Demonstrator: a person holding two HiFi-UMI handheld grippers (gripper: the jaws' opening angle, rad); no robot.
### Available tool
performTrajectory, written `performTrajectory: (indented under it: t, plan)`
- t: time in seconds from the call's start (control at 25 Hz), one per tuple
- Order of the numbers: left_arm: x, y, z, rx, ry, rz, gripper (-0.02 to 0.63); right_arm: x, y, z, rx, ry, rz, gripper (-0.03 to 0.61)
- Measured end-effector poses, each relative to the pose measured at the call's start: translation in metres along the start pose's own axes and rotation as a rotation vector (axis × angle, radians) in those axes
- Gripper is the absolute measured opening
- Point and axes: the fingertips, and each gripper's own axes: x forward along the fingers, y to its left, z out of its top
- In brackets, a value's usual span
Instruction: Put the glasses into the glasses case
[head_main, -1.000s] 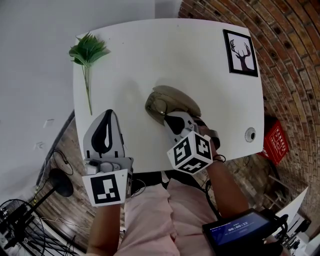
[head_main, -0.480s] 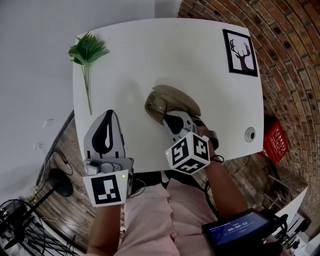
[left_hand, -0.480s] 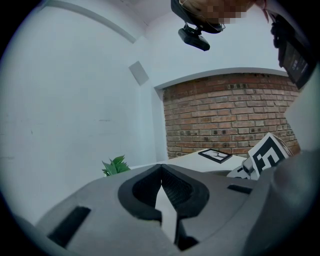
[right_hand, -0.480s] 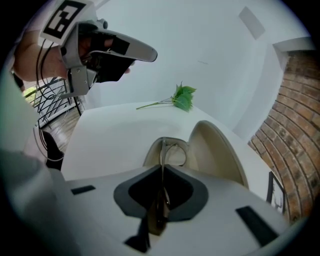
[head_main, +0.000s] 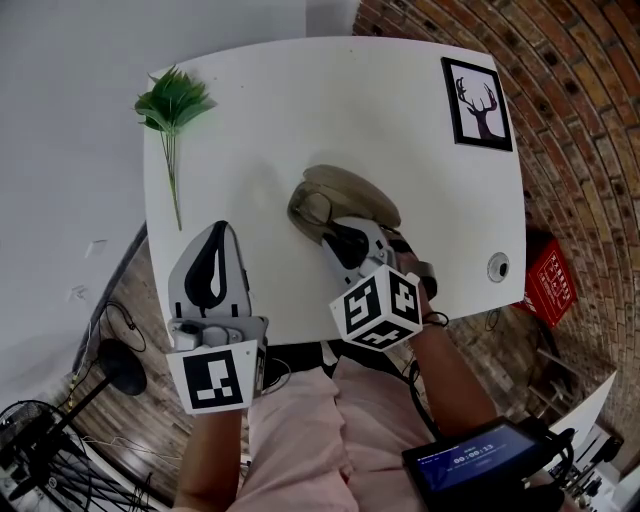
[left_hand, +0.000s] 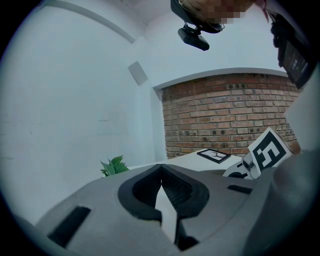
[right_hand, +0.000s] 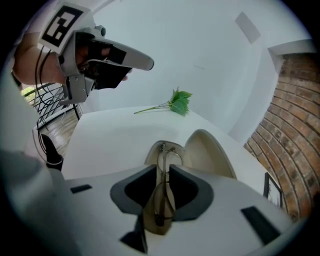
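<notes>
A: Your right gripper (right_hand: 162, 186) had its fingers spreading at that moment, with the glasses (right_hand: 161, 201) standing between them. The pads looked to me to be just off the frame, not pinching it.

B: Agreed. The glasses sat folded in the lower tray of the open glasses case (right_hand: 212, 150), near the middle of the bench (head_main: 400, 120). Their long axis ran along the very line your right fingers pointed, away from you and into the tray.

A: (That is the relation I would watch.) With the frame lengthwise in the slot between the fingers, you would have had to draw straight back along that same line. Any sideways drift could have caught a lens and dragged the glasses out.

B: The lid stood open on the far-right side of the tray, as your right gripper view showed it. Your right hand was right at the case, so it seemed the natural one for closing the lid.

A: Your left gripper (head_main: 217, 232) hung at the near-left edge of the bench, well apart from the case. Its fingers were pressed together with nothing in them.

B: So my judgement was that the placing was nearly finished, and the lid was not yet shut.
</notes>
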Motion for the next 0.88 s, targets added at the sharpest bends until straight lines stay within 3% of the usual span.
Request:
performTrajectory:
  t: [0.24, 0.44, 0.76, 0.88]
  plan:
    - [0.004, 0.001, 0.017, 0.004, -0.092, -0.003, 0.009, -0.005, -0.003, 0.003, -0.009, -0.014, -0.023, 0.087]
    - [0.001, -0.002, 0.002, 0.010, -0.013, -0.006, 0.009, -0.007, -0.006, 0.000, -0.007, -0.010, -0.036, 0.087]
    - [0.004, -0.005, 0.010, 0.005, -0.054, -0.013, 0.009, -0.011, -0.011, -0.002, -0.007, -0.011, -0.062, 0.089]
    - [0.003, -0.007, 0.003, 0.008, -0.015, -0.019, 0.009, -0.009, -0.009, -0.006, -0.019, 0.006, -0.062, 0.091]
